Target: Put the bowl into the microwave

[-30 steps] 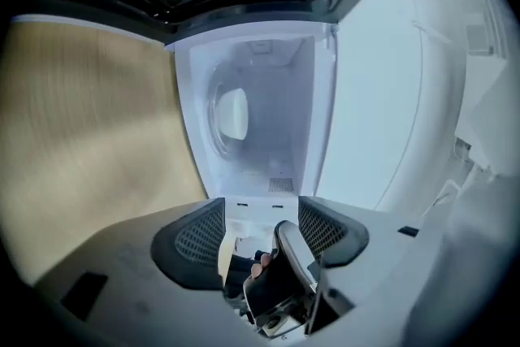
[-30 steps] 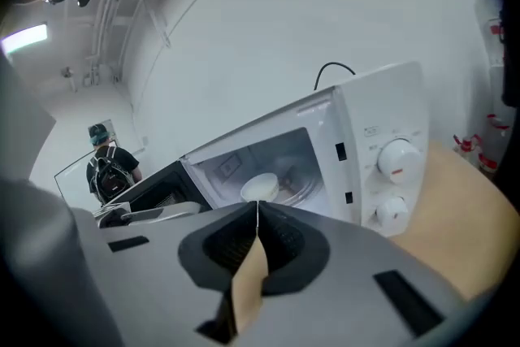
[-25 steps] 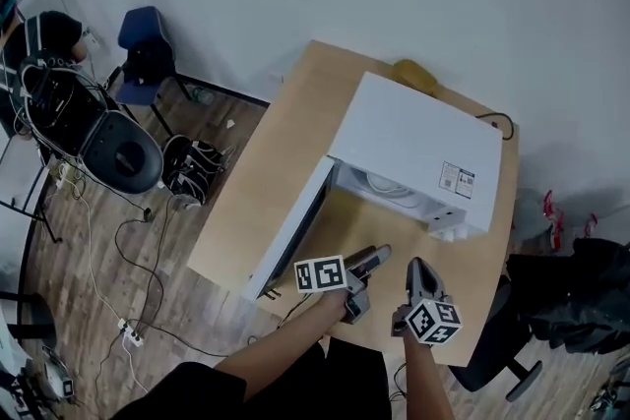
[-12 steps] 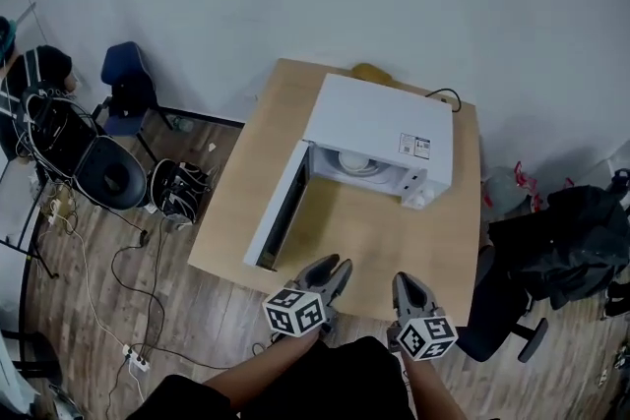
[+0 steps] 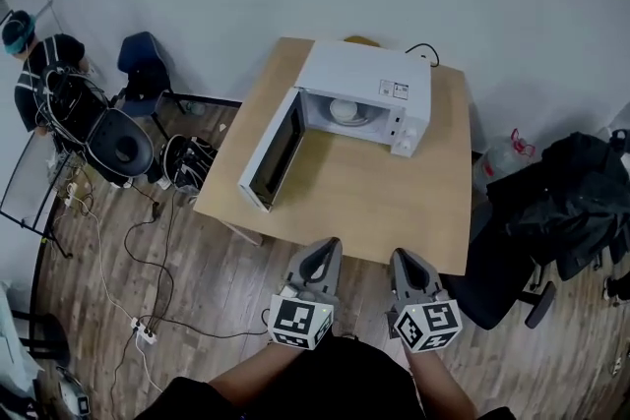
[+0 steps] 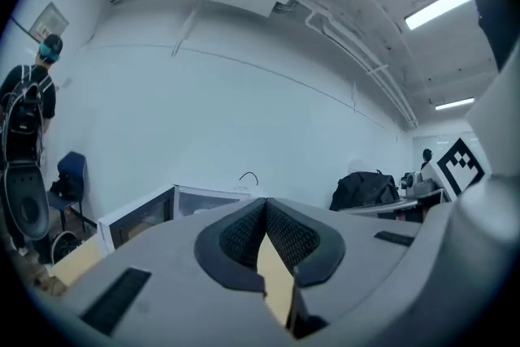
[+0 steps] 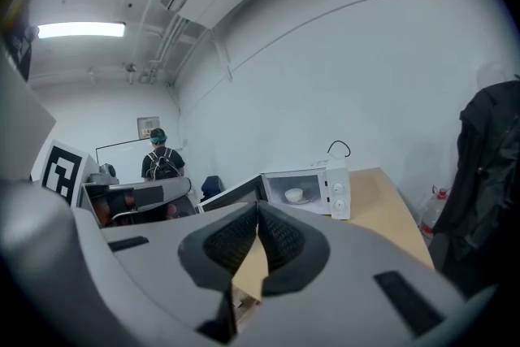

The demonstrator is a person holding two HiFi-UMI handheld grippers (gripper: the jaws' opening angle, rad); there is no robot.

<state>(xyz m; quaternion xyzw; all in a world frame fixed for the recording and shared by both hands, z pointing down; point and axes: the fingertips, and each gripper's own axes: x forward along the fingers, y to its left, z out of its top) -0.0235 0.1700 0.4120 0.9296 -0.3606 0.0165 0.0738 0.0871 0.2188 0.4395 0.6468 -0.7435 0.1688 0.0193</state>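
I've backed away from the table [image 5: 394, 211]. My left hand-held gripper [image 5: 328, 249] has just closed on nothing, and the right hand-held gripper [image 5: 402, 257] is together and empty too. The bowl [image 5: 346, 109] sits upright inside the open microwave [image 5: 379, 74], mouth up. It's round, with no long axis. Placement looks done.
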